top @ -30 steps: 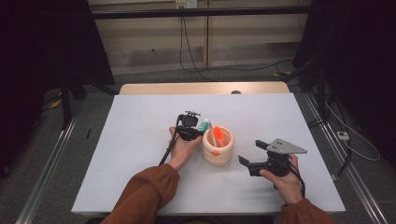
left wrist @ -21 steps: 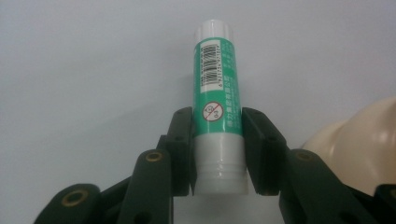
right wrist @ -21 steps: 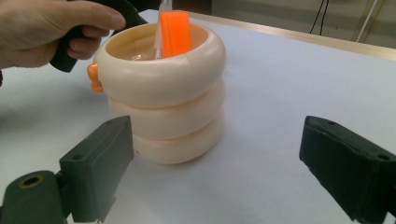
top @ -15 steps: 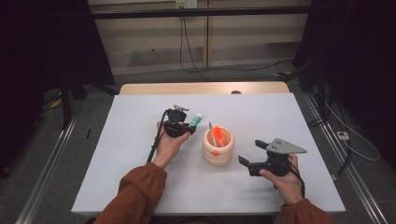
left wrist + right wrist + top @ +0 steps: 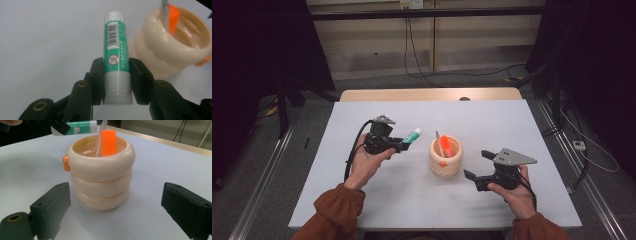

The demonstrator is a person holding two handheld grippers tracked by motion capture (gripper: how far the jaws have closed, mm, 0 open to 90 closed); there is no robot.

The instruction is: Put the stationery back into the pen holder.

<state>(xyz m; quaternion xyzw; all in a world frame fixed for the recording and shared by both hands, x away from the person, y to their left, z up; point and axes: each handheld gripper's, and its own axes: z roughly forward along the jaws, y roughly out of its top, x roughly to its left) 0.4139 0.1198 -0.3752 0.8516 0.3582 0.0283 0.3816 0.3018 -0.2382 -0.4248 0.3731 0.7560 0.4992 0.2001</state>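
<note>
A green and white glue stick (image 5: 116,57) is clamped between the jaws of my left gripper (image 5: 404,143), which holds it above the table, left of the cup; the stick (image 5: 412,135) points toward the cup. The cream ribbed cup (image 5: 445,156) stands mid-table with an orange-handled tool (image 5: 444,145) and a thin grey stick inside. In the right gripper view the cup (image 5: 101,173) stands straight ahead of my right gripper (image 5: 120,207), whose jaws are spread wide with nothing between them. That gripper (image 5: 476,170) rests low at the cup's right.
The white table (image 5: 362,200) has bare surface all around the cup. A wooden strip (image 5: 427,94) runs along its far edge. Cables lie on the dark floor behind, and metal rails flank both sides.
My left gripper has drawn away from the cup to the left and risen, carrying the glue stick with it. The right gripper has stayed where it was.
</note>
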